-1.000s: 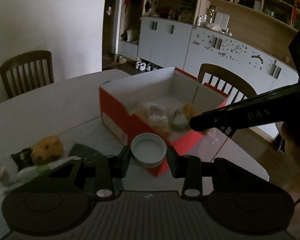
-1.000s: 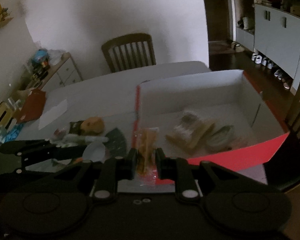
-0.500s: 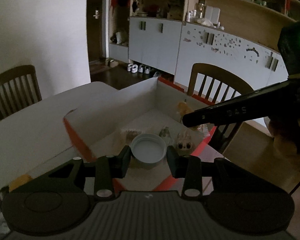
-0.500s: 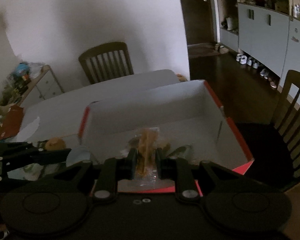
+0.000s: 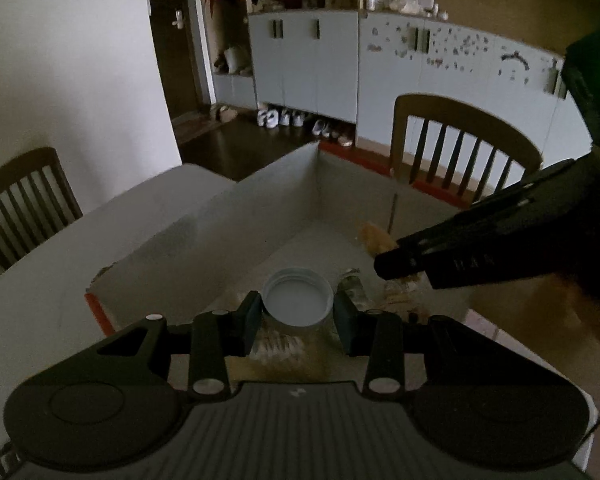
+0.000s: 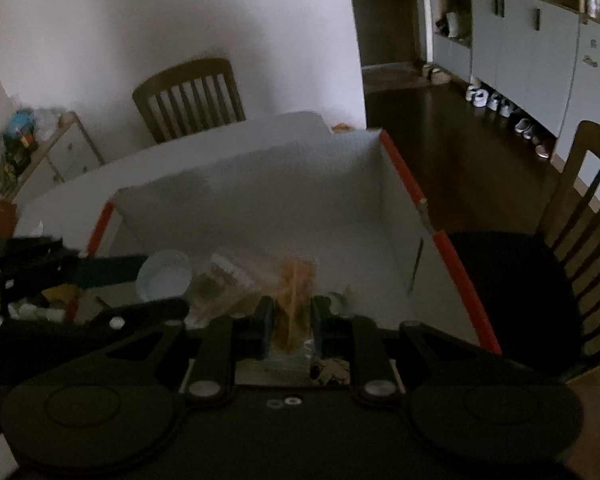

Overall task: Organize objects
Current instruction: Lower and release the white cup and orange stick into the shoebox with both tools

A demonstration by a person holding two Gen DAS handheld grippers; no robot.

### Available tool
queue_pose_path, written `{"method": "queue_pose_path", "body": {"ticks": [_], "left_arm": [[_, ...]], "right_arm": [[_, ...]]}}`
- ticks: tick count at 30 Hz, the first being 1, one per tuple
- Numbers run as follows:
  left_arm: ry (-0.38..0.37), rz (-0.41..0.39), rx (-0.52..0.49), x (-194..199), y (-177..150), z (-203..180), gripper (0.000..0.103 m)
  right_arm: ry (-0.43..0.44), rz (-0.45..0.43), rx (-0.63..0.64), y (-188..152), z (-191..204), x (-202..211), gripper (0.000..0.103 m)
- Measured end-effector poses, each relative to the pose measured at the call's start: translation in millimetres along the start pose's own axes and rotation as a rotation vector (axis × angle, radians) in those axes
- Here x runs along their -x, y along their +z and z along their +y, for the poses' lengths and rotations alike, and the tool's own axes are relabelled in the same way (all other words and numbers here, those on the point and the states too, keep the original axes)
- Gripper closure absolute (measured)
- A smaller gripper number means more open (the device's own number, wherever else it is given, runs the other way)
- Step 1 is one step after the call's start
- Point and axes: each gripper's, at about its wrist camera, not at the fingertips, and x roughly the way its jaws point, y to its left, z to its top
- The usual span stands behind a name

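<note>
Lid [image 5: 298, 298] first, on the left: the left gripper [image 5: 298, 316] has it pinched rim to rim between its pads, open side up, hanging over the box [image 5: 260, 216] floor, so the drop is straight down. A second ago that lid hung outside the red wall; now it is inside. Over on the right, the right gripper [image 6: 290, 320] is clamped on a snack packet [image 6: 296, 280], long axis running forward along the fingers, also carried in over the box, above the wrapped snacks [image 6: 228, 276] lying there.
</note>
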Motion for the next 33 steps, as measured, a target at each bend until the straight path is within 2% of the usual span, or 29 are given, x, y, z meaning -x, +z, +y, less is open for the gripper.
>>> {"method": "queue_pose_path", "body": {"ticks": [6,15,27,28,31,33], "left_arm": [[0.014,0.065,0.037,-28.2,3.7,13.6,0.065],[0.005,0.147,0.06,-52.5,3.6,25.0,0.065],[-0.028,0.197,0.095,-62.8,5.8,30.3,0.064],[-0.029,0.198,0.093,-62.4,5.4,30.5,0.063],[-0.019,0.18,0.096,-57.3,2.9,32.5,0.045],[-0.022,0.162,0.108,-55.1,3.1,32.9,0.041]], "right_arm": [[-0.01,0.063,0.046,-6.4,4.8,-24.7,0.085],[-0.035,0.11,0.052,-4.7,3.7,-43.9,0.085],[-0.051,0.127,0.045,-3.3,-4.8,-48.9,0.081],[-0.053,0.125,0.047,-3.6,-5.1,-48.3,0.08],[-0.052,0.119,0.049,-4.4,-5.7,-44.5,0.079],[-0.051,0.113,0.048,-4.9,-7.2,-41.2,0.077]]}}
